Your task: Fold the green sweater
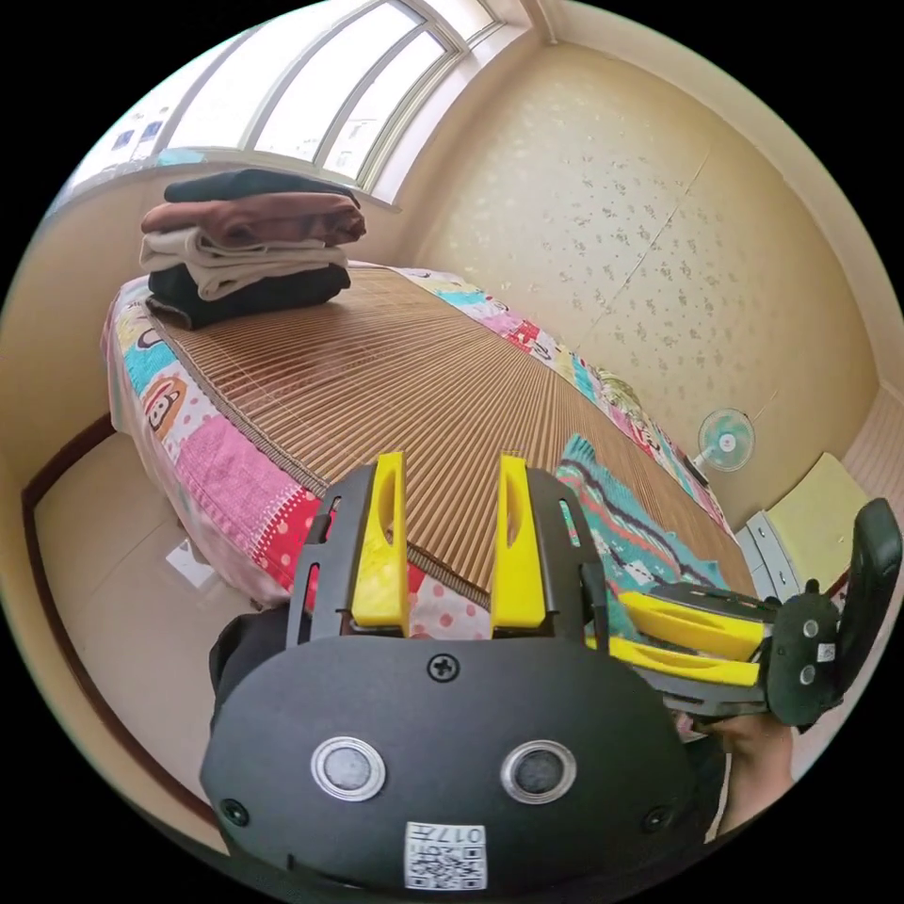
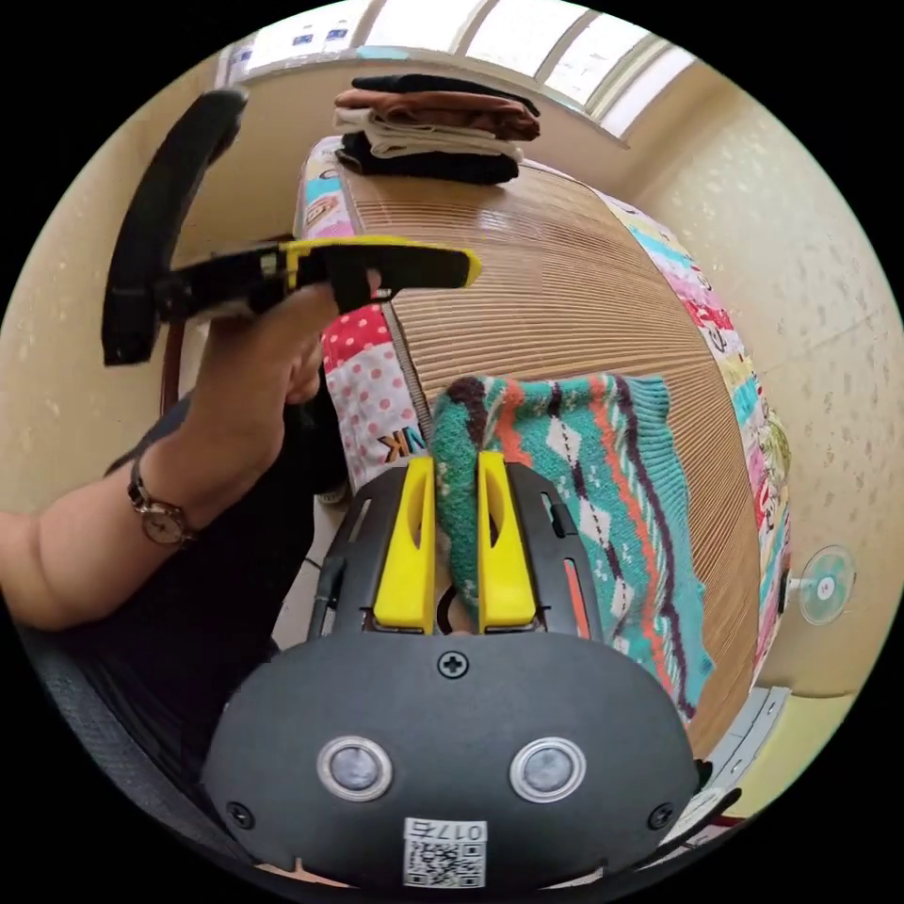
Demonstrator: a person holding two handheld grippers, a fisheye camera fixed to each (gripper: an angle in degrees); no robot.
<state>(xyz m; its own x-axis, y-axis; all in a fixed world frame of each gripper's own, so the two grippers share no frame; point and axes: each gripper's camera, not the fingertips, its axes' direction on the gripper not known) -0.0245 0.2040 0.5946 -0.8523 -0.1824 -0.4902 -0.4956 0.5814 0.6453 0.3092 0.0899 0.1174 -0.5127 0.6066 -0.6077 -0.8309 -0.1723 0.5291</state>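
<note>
The green patterned sweater (image 2: 584, 490) lies on the bamboo mat (image 2: 565, 282) near the bed's edge, one part bunched up. My right gripper (image 2: 456, 461) is shut on that raised bunch of knit at the sweater's near edge. In the left gripper view the sweater (image 1: 621, 537) spreads to the right, with the right gripper (image 1: 617, 623) at its edge. My left gripper (image 1: 452, 466) stands open above the mat's edge with nothing between its jaws. The right gripper view shows the left gripper (image 2: 452, 264) side-on, held up by a hand to the left of the sweater.
A stack of folded clothes (image 1: 250, 245) sits at the far end of the mat (image 1: 377, 377). A patchwork sheet (image 1: 226, 471) hangs over the bed's side. A small fan (image 1: 725, 440) stands by the wall. The person's arm with a wristwatch (image 2: 160, 518) is at left.
</note>
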